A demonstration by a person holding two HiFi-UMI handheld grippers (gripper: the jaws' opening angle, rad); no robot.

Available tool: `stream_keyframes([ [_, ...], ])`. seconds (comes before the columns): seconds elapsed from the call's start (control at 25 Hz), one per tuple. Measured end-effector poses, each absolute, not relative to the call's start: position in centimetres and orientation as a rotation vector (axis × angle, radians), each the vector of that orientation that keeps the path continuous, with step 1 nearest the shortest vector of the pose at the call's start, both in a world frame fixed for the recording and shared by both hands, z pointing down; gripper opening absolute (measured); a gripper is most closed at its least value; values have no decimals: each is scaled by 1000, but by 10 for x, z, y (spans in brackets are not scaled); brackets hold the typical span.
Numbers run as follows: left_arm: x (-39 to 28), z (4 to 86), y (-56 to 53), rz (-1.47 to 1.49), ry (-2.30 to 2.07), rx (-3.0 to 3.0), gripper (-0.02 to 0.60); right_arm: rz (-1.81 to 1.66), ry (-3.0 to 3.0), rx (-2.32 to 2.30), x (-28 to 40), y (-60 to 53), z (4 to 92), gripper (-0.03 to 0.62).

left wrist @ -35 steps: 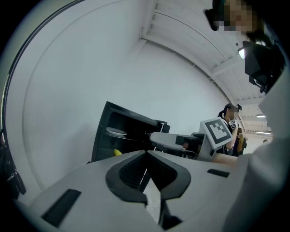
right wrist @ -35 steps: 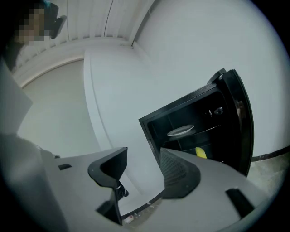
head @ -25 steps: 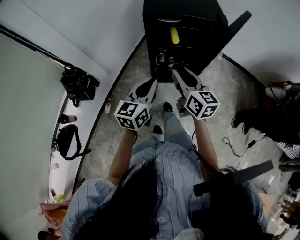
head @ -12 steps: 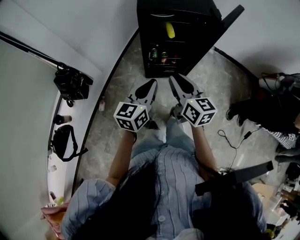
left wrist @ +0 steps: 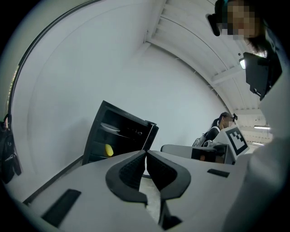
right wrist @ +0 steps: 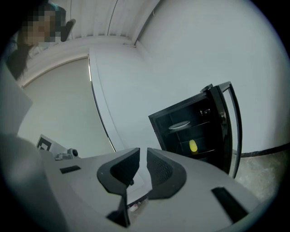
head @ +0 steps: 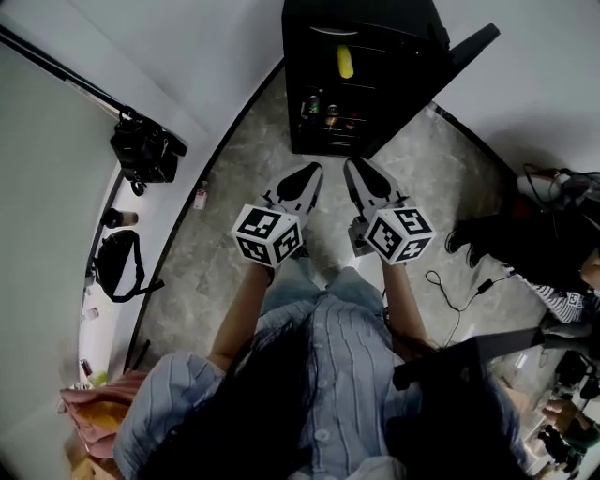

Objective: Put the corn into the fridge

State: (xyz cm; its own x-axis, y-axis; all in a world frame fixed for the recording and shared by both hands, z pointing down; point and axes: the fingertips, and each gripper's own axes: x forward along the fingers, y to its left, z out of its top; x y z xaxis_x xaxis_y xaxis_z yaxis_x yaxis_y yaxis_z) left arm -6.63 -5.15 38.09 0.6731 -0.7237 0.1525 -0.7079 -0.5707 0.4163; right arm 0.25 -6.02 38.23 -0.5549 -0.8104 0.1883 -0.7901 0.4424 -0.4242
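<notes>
Inside the black fridge [head: 375, 17], on a middle shelf, the corn [head: 345, 62] is seen lying, with the door [head: 448, 54] swung open. Both grippers are held in front of it, well apart from the corn. The left gripper [left wrist: 146, 154] is clenched on nothing. The right gripper [right wrist: 143, 152] is being closed, with a narrow gap left between its jaws and nothing caught there.

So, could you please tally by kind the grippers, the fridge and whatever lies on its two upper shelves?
grippers: 2, the left gripper, shut and empty, and the right gripper, jaws closing with nothing between them
fridge: 1, door open
corn: 1, yellow, on the second shelf
plate: 1, on the top shelf
Total: 5
</notes>
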Motion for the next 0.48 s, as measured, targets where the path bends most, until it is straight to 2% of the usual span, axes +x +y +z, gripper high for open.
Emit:
stream_keyframes([
  [0.48,-23,367,-10,-160,-1337,2330,18,-682,2748,-1343,72,7,372,52],
])
